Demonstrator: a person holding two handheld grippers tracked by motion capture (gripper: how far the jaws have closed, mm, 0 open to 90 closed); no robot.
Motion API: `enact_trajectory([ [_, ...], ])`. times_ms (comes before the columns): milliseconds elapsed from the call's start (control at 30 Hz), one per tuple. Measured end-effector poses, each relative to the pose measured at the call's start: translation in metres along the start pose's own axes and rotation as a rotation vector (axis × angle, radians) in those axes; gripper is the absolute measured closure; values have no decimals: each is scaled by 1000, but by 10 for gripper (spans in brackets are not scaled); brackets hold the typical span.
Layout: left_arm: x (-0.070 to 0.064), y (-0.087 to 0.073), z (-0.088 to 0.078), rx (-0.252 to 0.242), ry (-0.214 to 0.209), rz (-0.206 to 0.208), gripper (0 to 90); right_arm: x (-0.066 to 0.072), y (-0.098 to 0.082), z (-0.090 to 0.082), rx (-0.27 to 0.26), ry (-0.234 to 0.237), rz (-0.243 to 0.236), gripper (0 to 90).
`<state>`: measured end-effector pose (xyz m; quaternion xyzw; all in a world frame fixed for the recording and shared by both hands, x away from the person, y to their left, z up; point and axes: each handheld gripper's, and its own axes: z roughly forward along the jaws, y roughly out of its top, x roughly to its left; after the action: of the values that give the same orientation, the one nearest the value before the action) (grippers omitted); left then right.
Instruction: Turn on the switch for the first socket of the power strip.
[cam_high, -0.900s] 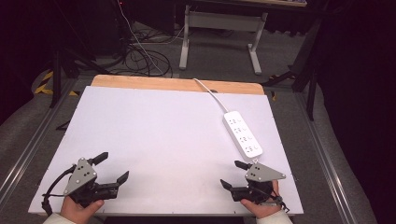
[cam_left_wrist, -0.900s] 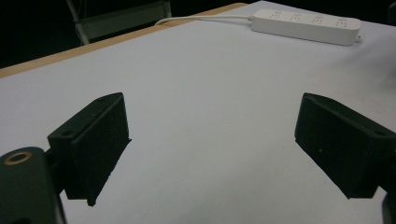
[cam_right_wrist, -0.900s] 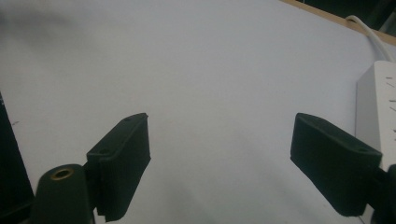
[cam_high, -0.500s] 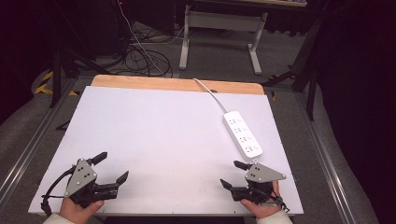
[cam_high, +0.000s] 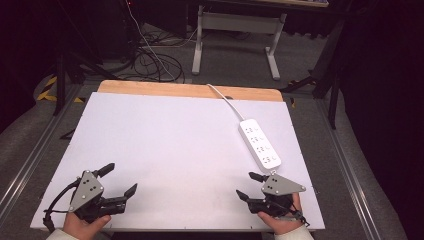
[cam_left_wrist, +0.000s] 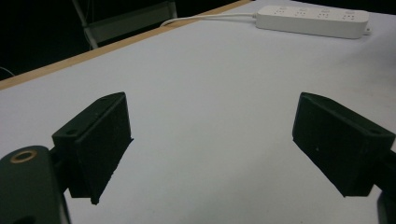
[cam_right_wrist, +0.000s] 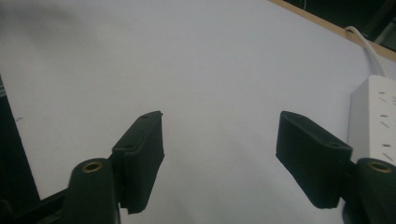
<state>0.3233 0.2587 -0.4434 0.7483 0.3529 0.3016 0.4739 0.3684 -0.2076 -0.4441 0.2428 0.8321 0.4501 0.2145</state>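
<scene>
No writing, brand, number or sign can be read anywhere. The white power strip (cam_high: 259, 143), just beyond the right hand-held gripper (cam_high: 248, 185), bears only socket holes, no legible label.

White table (cam_high: 165, 145), wooden far edge, white power strip (cam_high: 259, 143) at right

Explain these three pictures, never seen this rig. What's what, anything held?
No robot arm here: a person holds a hand-held two-jaw tool in each hand. The high view looks down on a white table top with a wooden far edge. The left gripper sits near the table's near-left corner, the right gripper near the near-right corner. The other two pictures come from cameras riding on each gripper, looking along its black jaws. On the surface lies a white plastic power strip with a white cord running off the far edge, just beyond the right gripper. Both grippers stand open with nothing between the jaws.
</scene>
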Motion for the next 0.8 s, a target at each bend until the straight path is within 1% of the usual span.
enact_trajectory([
  [33, 0, 0, 0, 0, 2, 1, 124, 0, 2, -1, 5, -15, -6, 362],
  [67, -1, 0, 0, -2, 2, -4, 124, 1, 5, -2, 5, -15, -10, 376],
  [100, 0, 0, -1, -1, 5, 2, 123, 0, 7, -3, 3, 7, -8, 399],
  [133, -1, 0, -1, -3, 4, -3, 124, -1, 9, -4, 5, 25, -1, 411],
  [233, -1, 0, -1, -4, 6, 1, 124, -3, 15, -5, 12, 46, -4, 442],
  [433, -1, 0, -1, -5, 8, 1, 125, -4, 21, -6, 11, 43, -10, 437],
  [533, 0, 0, -1, -6, 10, 4, 126, -5, 23, -6, 13, 45, -6, 449],
  [633, -1, 0, -1, -5, 10, -2, 126, -7, 26, -6, 17, 48, -9, 474],
  [700, -1, 0, -1, -4, 12, 3, 127, -9, 29, -6, 18, 50, -15, 493],
  [800, -1, 1, -1, -5, 14, 5, 128, -10, 33, -7, 21, 59, -23, 543],
])
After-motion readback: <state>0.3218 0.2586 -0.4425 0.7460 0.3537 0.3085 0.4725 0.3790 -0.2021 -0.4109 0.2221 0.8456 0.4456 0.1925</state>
